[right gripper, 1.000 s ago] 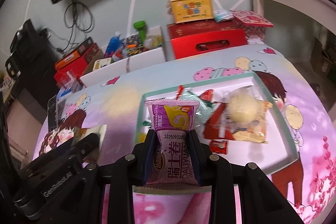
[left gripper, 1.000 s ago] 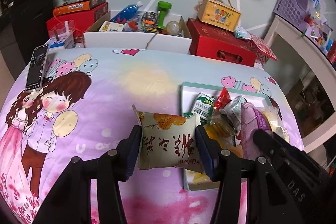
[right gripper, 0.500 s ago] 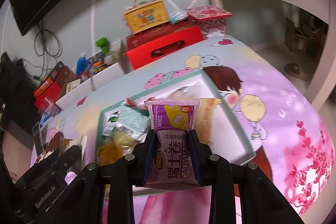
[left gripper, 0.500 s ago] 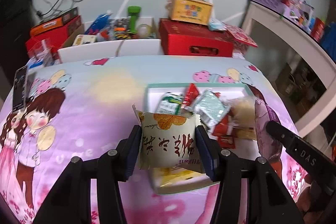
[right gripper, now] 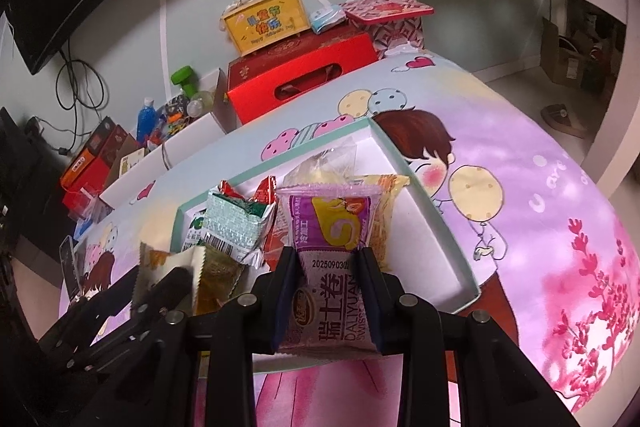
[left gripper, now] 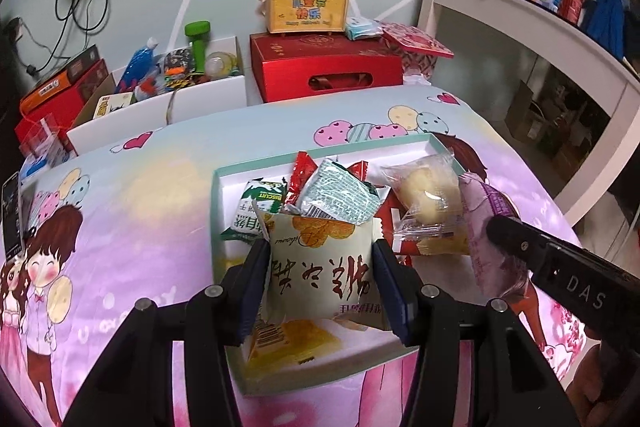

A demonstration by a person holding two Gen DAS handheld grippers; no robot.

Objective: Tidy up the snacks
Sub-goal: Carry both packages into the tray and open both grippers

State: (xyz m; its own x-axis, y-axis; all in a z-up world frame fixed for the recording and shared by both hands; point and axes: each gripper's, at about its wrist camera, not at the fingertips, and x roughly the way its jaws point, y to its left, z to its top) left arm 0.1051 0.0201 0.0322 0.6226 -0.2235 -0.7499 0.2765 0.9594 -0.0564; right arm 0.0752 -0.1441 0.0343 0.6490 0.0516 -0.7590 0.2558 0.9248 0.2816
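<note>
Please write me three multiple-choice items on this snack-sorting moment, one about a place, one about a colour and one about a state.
1. Where does the yellow box with the handle stand?
A. on the red box
B. in the tray
C. on the floor

2. What colour is the packet in the right gripper?
A. green
B. purple
C. blue

3. How does the left gripper stand?
A. open and bare
B. shut on the cream packet
C. out of view

Answers:
1 A, it rests on top of the red box behind the table.
2 B, the purple packet sits between its jaws.
3 B, the cream packet is pinched between both fingers above the tray.
</note>
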